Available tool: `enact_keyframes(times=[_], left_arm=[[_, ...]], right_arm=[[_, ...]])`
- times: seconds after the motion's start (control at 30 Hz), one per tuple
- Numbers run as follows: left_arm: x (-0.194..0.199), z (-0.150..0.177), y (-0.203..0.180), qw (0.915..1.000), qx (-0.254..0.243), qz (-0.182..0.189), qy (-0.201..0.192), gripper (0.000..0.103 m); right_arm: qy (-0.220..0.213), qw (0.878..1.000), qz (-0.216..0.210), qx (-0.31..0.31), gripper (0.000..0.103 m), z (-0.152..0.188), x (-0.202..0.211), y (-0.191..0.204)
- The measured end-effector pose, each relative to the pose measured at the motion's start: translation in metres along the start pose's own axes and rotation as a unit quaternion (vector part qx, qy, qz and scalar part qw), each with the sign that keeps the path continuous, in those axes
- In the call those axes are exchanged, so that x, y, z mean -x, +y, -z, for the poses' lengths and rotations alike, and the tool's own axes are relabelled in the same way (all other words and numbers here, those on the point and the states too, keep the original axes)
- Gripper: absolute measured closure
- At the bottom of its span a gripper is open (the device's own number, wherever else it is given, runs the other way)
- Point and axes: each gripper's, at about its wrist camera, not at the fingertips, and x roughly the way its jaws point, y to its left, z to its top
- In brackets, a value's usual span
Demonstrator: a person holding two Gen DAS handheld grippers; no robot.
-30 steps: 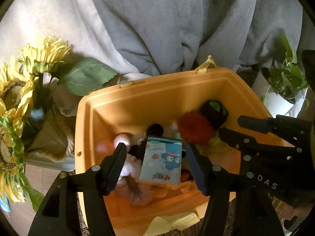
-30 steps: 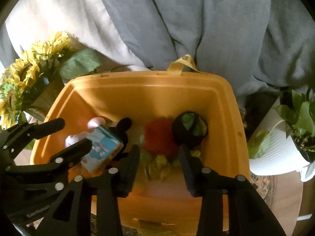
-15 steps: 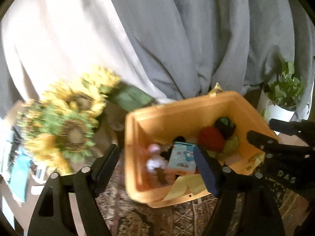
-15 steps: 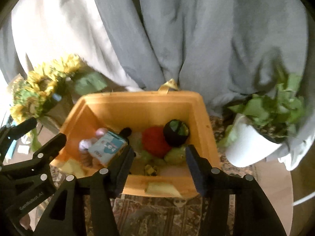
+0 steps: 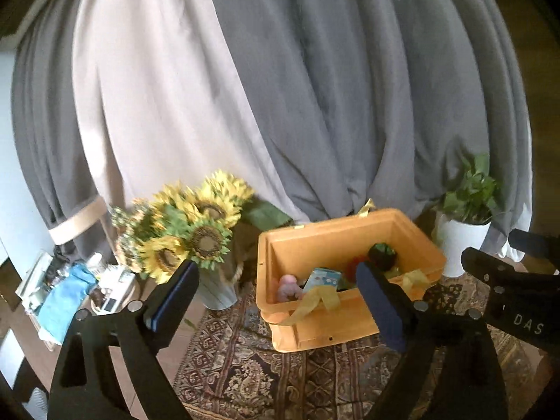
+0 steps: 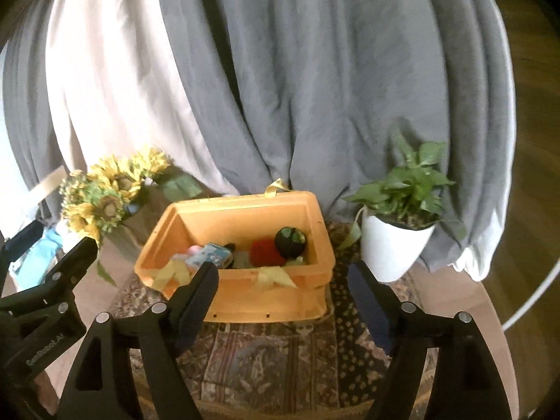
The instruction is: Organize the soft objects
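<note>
An orange bin [image 5: 336,325] [image 6: 266,301] stands on a patterned rug and holds several soft toys: a pink plush [image 5: 288,285], a light blue box-shaped toy [image 5: 322,279] [image 6: 210,253], a red fuzzy ball [image 6: 266,251] and a dark green ball [image 6: 289,238] [image 5: 382,253]. My left gripper [image 5: 276,297] is open and empty, held high in front of the bin. My right gripper [image 6: 283,290] is open and empty, also above and in front of the bin.
A sunflower bouquet [image 5: 189,234] [image 6: 105,196] in a vase stands left of the bin. A white pot with a green plant [image 6: 395,241] [image 5: 462,241] stands to its right. Grey and cream curtains [image 6: 280,87] hang behind. Cluttered items [image 5: 70,290] lie far left.
Both grippers have pulled up and back from inside the bin, so the whole bin, rug and plants now show. The light blue toy stays in the bin.
</note>
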Motion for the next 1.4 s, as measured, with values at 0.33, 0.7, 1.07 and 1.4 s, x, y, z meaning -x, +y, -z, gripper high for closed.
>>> enact_keyframes(times=[0.33,0.7,1.07,1.4], left_arm=[[0.091,0.024,-0.001,0.9984,0.012,-0.029,-0.047,0.000],[0.177,0.065,0.002,0.9978,0.026,-0.033,-0.051,0.000],[0.234,0.098,0.011,0.9980,0.044,-0.030,-0.033,0.000],[0.264,0.123,0.016,0.9980,0.052,-0.021,-0.030,0.000]], right_arm=[[-0.030,1.000,-0.004,-0.007,0.021,0.040,0.077,-0.003],[-0.046,0.999,0.001,-0.003,0.016,0.087,0.156,-0.002],[-0.060,0.998,-0.011,0.012,0.016,0.123,0.214,0.012],[-0.059,0.998,-0.012,0.005,0.016,0.148,0.240,0.011]])
